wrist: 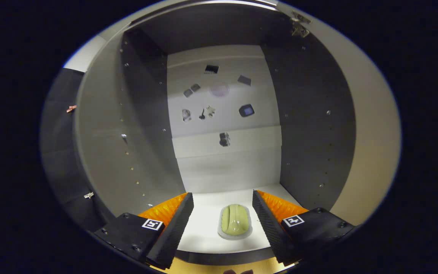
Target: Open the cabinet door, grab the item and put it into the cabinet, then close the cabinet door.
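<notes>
The view looks into an open cabinet (pixel 310 125) with dark side walls and a pale back wall. The hand-held gripper (pixel 222 220) sits at the cabinet's mouth with its two fingers spread wide apart, holding nothing. Between the fingers, touching neither, a small green item in a clear oval tray (pixel 235 221) lies on the cabinet's white floor (pixel 203 228), close to the front edge.

On the back wall (pixel 222 99) are several small dark and pale stickers or marks, too small to make out. A lighter horizontal band crosses the back wall lower down. Both side walls carry rows of small peg holes. A metal hinge (pixel 299 24) is fixed near the top of the right wall. Left of the opening stands a pale panel, which may be the open door (pixel 97 144), though this is hard to tell for certain.
</notes>
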`<action>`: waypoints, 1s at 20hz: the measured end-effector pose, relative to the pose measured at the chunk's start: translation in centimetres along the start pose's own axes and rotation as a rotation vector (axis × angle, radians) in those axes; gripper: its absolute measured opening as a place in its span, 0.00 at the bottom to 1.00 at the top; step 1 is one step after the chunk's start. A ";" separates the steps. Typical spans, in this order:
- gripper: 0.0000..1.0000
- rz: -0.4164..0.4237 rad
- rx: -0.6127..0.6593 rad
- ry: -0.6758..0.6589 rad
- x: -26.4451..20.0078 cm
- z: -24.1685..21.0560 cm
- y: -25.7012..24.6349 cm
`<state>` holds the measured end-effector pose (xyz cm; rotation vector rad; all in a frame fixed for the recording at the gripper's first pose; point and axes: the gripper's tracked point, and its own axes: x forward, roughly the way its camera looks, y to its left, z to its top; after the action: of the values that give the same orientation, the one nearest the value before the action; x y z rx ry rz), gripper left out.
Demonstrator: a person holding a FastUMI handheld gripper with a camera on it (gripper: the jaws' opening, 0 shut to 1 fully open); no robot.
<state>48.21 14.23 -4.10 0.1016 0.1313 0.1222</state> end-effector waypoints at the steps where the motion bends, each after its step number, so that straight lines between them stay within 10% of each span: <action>1: 0.98 0.004 -0.014 -0.028 -1.1 0.9 0.2; 20: 0.98 -0.055 -0.152 -0.267 -25.6 8.5 -2.8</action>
<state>24.51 7.42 7.13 -0.0373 -0.1418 0.0629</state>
